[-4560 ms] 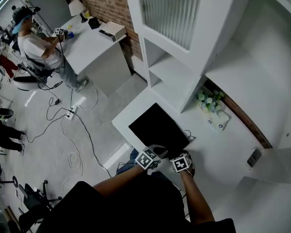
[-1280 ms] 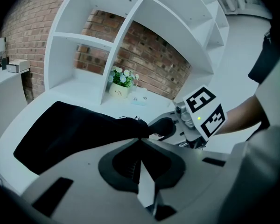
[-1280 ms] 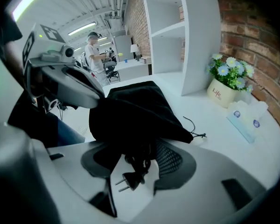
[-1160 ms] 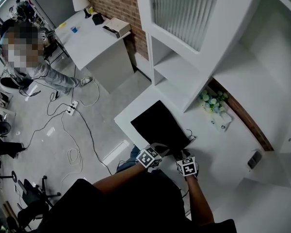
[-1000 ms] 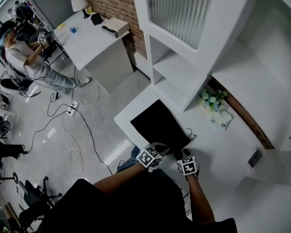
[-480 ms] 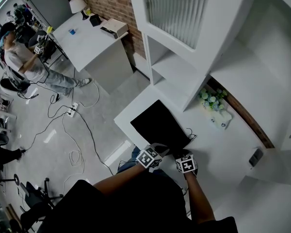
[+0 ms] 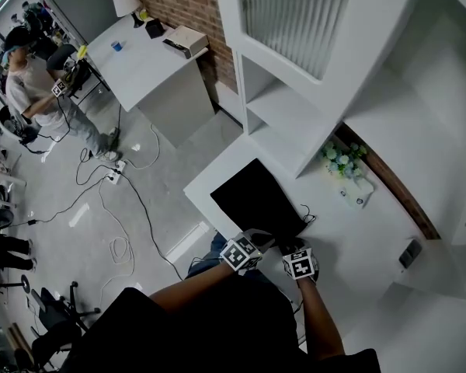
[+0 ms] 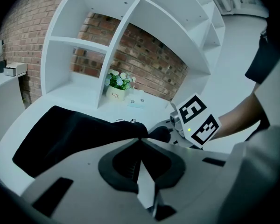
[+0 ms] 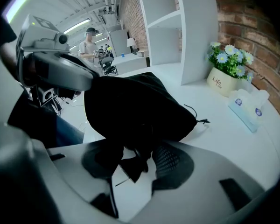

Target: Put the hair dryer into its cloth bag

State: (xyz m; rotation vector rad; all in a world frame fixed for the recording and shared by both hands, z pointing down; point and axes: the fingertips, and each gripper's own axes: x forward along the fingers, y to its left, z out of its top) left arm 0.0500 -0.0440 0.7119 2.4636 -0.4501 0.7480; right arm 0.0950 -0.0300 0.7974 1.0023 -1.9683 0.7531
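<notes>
At the near edge of the counter (image 7: 349,243), hold the bag (image 7: 256,200) taut at its mouth: left gripper (image 8: 140,137) pinched shut on the hem, right gripper (image 9: 141,158) half open, jaws just been closing round a fold of cloth, not yet clamped by the look. Finish that bite squarely before pulling, catching one layer only. Black, soft, matte, bulging mid-body, drawstring (image 9: 200,121) trailing on the white top. No dryer in sight; perhaps inside.

Room around the cloth bag (image 7: 256,200)
Behind it stand shelf unit (image 7: 295,127) and flower pot (image 7: 336,164); bare counter (image 7: 357,235) to its right gives passage.
</notes>
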